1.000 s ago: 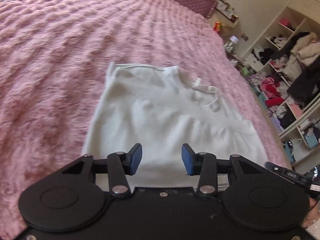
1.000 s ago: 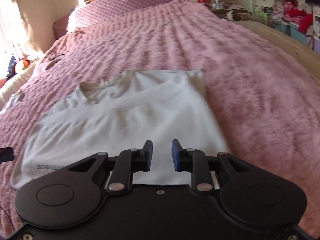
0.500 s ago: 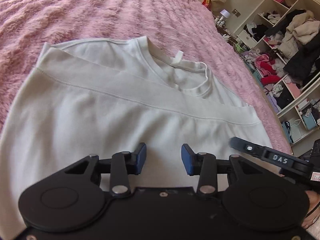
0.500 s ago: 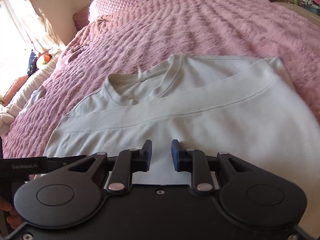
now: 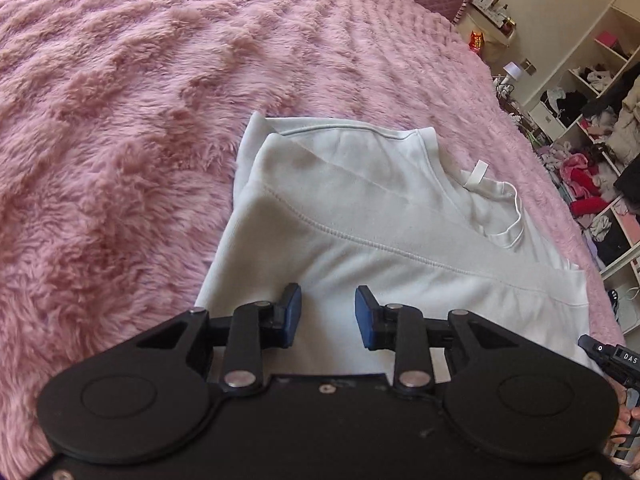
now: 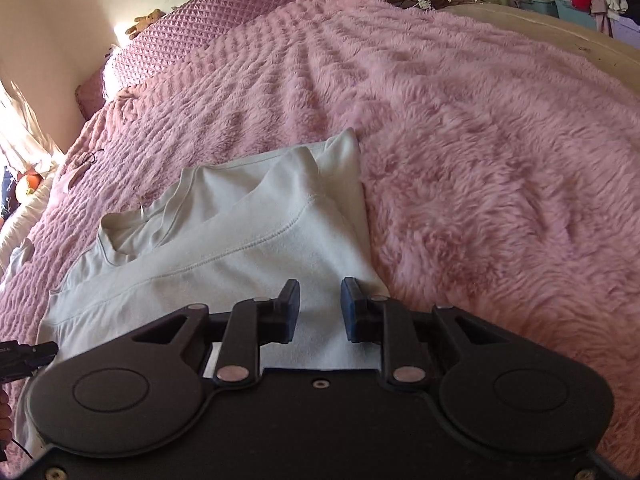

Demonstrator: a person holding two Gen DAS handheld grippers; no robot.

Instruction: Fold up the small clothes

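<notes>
Evidently a white shirt (image 5: 360, 240) is spread on the pink furry bed cover (image 5: 120, 160), partly folded already: a hemmed layer is laid over the upper part, with the neckline (image 5: 504, 216) and its small label exposed beyond it. In the left wrist view the left gripper (image 5: 327, 312) is held low over the near part of the shirt, its blue-padded fingers (image 5: 292, 314) parted with a moderate gap and nothing caught between them; the cloth is seen just ahead of and beneath the tips. In the right wrist view the right gripper (image 6: 320, 306) is likewise set over the near edge of the shirt (image 6: 248, 256), fingers (image 6: 350, 308) parted a little more narrowly and likewise empty. Whether either pair actually touches the fabric cannot be told. The step in hand is judged to be a fold between grasps, both pairs of fingers being lined up for the near edge. For the next move, that edge would need to be pinched at both sides and carried forward evenly, so that the layers are not dragged askew on the clinging fur.
</notes>
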